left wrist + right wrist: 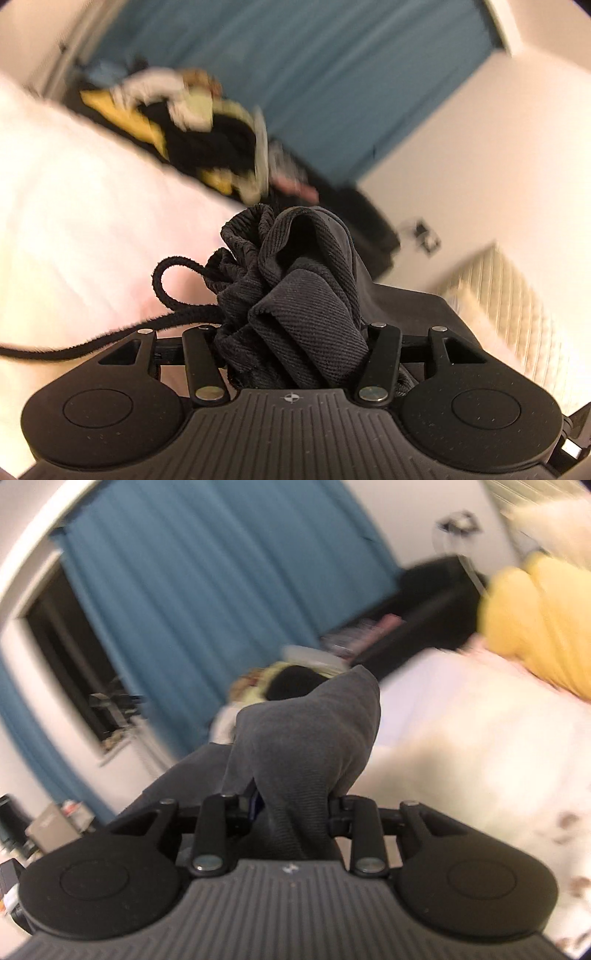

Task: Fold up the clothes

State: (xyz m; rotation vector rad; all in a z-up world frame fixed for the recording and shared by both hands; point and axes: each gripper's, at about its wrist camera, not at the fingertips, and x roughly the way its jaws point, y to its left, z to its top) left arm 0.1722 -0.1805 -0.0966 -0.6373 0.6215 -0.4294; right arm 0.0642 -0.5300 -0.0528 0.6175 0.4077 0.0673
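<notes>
Both hand-held grippers pinched one dark garment above the white bed: the left hand-held gripper clamped its bunched drawstring waistband, the right hand-held gripper a grey fold. Judged from this, the thin right-hand pinch could slip loose, or the dangling cord could snag.

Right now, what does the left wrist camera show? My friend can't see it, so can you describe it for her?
The left hand-held gripper is clamped on a bunched-up dark cloth, with a black cord looping out to the left. Behind it, all blurry, are a white bed, a pile of clothes and a blue curtain.
</notes>
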